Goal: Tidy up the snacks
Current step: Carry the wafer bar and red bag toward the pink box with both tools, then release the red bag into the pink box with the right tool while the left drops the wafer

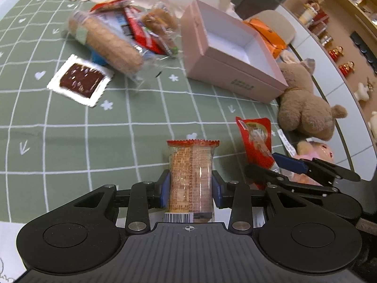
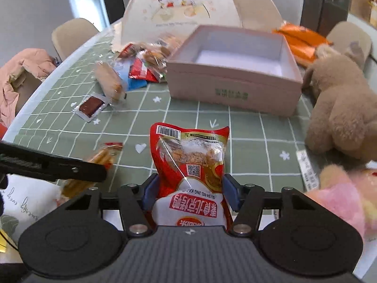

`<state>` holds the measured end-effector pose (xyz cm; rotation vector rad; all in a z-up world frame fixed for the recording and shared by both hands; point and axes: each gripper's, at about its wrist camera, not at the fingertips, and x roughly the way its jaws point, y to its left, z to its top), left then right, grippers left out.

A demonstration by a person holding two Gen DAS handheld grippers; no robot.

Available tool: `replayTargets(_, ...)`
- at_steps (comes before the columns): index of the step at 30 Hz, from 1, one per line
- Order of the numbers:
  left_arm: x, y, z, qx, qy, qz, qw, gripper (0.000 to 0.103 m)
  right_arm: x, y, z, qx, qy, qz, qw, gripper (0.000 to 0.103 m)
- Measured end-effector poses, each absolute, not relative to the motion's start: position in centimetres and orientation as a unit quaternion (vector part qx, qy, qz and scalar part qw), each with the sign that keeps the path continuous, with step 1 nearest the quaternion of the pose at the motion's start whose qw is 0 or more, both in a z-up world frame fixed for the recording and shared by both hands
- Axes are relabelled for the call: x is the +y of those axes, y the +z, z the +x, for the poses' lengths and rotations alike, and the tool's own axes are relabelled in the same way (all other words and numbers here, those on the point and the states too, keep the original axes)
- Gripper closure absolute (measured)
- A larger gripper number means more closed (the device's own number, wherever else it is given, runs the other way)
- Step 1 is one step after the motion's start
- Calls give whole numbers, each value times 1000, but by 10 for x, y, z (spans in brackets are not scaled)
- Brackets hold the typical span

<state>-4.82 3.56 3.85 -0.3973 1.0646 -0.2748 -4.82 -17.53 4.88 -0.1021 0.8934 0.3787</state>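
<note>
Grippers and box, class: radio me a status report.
Left gripper shut on biscuit pack. Right gripper shut on red pouch. Pink box open, nothing visible inside. Path to box clear; teddy beside it.

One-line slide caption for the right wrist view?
Right tongs grip a red snack pouch before the empty pink box.

Glossy plastic snack wrappers (image 1: 122, 40); matt pink cardboard box (image 2: 233, 82); fuzzy plush bear (image 2: 339, 108); green cloth tablecloth (image 1: 94, 141).

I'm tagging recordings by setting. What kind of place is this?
Probably a home dining area: a table with a green grid tablecloth, upholstered chairs around it, plush toys and shelves of knick-knacks.
</note>
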Motion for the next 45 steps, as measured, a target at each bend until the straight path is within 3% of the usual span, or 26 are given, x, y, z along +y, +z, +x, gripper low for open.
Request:
replayTargets(7, 20, 92, -27, 433, -172, -168, 869, 63, -201, 109, -60, 364, 180, -22, 914, 46)
replayTargets(11, -7, 159, 27, 332, -212, -143, 908, 60, -211, 138, -56, 330, 168, -20, 929, 46)
replayTargets(13, -21, 166, 64, 309, -230, -134, 913, 56, -213, 146, -49, 322, 151, -21, 934, 46)
replayTargets(16, -25, 146, 108, 331, -184, -146, 914, 59, -217, 157, -39, 311, 128, -27, 941, 46)
replayTargets(23, 48, 118, 79, 299, -118, -223, 920, 59, -222, 169, 36, 293, 106, -47, 949, 44)
replayTargets(25, 70, 108, 69, 317, -83, -229, 917, 59, -213, 162, 83, 308, 93, -35, 946, 32)
replayTargets(27, 97, 98, 54, 338, -45, -230, 911, 59, -202, 144, 131, 344, 97, -38, 933, 28)
replayTargets(31, 151, 73, 14, 380, 11, -242, 893, 59, -157, 113, 163, 362, 98, -99, 922, 28)
replayTargets(35, 185, 48, -14, 408, 36, -273, 870, 59, -98, 115, 176, 358, 180, -92, 911, 28)
replayTargets(41, 192, 41, -29, 417, 8, -292, 861, 59, -2, 91, 221, 364, 208, -119, 900, 28)
replayTargets(42, 188, 42, -28, 418, -2, -291, 860, 59, 9, 81, 232, 374, 201, -123, 897, 29)
replayTargets(43, 186, 42, -28, 420, -15, -290, 860, 59, 20, 71, 242, 384, 192, -127, 894, 37)
replayTargets(44, 183, 40, -28, 424, -29, -289, 858, 59, 26, 62, 249, 394, 181, -131, 892, 46)
replayTargets(45, 181, 39, -28, 429, -41, -288, 855, 59, 33, 53, 256, 407, 171, -136, 887, 62)
